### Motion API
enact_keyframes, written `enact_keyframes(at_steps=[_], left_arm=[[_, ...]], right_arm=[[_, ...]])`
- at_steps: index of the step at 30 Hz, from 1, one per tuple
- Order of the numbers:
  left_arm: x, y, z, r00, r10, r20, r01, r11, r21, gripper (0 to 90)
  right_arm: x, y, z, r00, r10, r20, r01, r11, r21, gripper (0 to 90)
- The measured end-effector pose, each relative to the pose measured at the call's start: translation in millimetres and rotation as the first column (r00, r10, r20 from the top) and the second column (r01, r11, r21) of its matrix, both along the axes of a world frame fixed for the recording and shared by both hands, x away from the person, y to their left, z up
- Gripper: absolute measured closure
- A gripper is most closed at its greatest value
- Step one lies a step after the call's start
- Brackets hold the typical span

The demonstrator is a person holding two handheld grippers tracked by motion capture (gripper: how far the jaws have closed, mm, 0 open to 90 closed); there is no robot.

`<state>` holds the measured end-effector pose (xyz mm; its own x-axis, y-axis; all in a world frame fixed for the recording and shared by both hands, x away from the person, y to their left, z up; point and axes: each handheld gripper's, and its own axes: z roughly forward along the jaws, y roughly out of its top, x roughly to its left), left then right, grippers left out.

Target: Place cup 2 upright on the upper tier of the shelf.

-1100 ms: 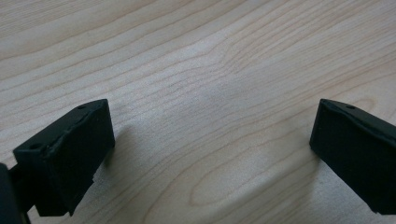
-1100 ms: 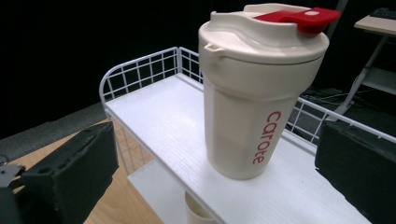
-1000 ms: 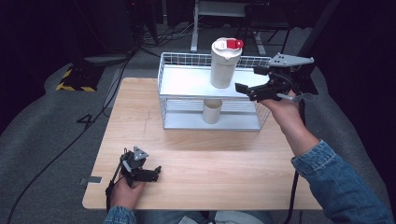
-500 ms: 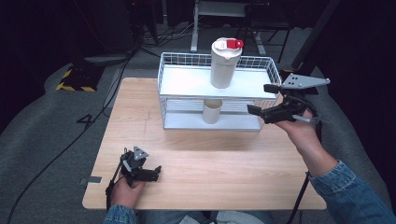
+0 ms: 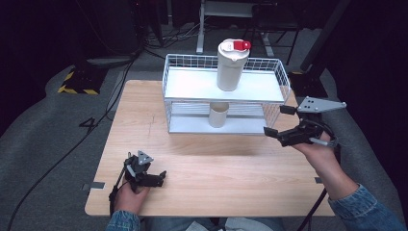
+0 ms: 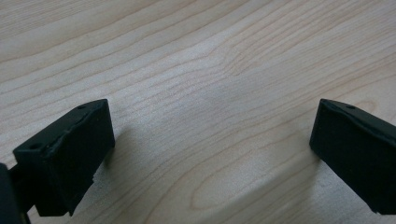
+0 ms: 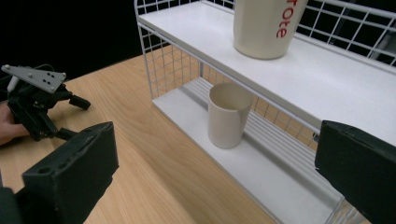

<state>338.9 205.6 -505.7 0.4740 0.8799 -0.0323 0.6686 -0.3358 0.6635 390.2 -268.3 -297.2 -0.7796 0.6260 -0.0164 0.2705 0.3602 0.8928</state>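
My right hand-held gripper hangs at the right of the high view, just off the front right corner of the wire rack, with its jaws spread wide and nothing between them. In the right gripper view those jaws frame the small beige cup, which stands upright on the rack's lower shelf, near the middle of that frame. The tall white tumbler with the red tab on its lid stands upright on the upper shelf, directly above the cup, in the upper middle of the high view.

My left hand-held gripper rests low on the counter at the lower left of the high view, well apart from the rack. Its jaws are also wide open and hold nothing (the left gripper view has bare wood grain between them).

As I judge it, the tumbler is already placed up top and needs nothing more. The cup looks like the thing in hand now, and that part is barely begun: no contact yet, the reach under the upper shelf, the closing and the lift all remain.
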Motion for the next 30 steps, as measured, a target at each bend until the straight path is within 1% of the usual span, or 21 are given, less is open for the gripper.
enact_keyframes(at_steps=[4,8,11,18,22,26,30], left_arm=[[0.3,-0.2,-0.1,1.0000,0.002,0.003,-0.002,1.0000,0.001,0.3],[0.5,-0.3,-0.3,1.0000,0.001,0.004,-0.001,1.0000,0.000,0.3],[0.6,-0.3,-0.3,1.0000,0.000,0.004,0.000,1.0000,0.000,0.3],[0.6,-0.3,-0.3,1.0000,0.000,0.003,0.000,1.0000,0.000,0.2],[0.6,-0.3,-0.3,1.0000,0.000,0.004,0.000,1.0000,-0.001,0.2],[0.6,-0.3,-0.3,1.0000,0.000,0.004,0.000,1.0000,-0.001,0.2],[0.6,-0.3,-0.3,1.0000,0.000,0.003,0.000,1.0000,0.000,0.3]], right_arm=[[-4.1,-7.1,-10.9,0.9999,-0.010,-0.013,0.010,0.9999,-0.014,0.0],[-8.5,-15.0,-23.2,0.9992,-0.031,-0.027,0.030,0.9992,-0.027,0.0],[-12.0,-21.5,-33.8,0.9985,-0.046,-0.028,0.045,0.9980,-0.045,0.0],[-15.4,-33.9,-54.7,0.9959,-0.078,-0.046,0.075,0.9950,-0.065,0.0],[-16.9,-39.2,-69.3,0.9939,-0.093,-0.059,0.089,0.9932,-0.076,0.0],[-18.4,-43.0,-85.6,0.9917,-0.106,-0.073,0.099,0.9901,-0.100,0.0],[-20.2,-46.2,-102.2,0.9873,-0.120,-0.104,0.109,0.9887,-0.103,0.0]])
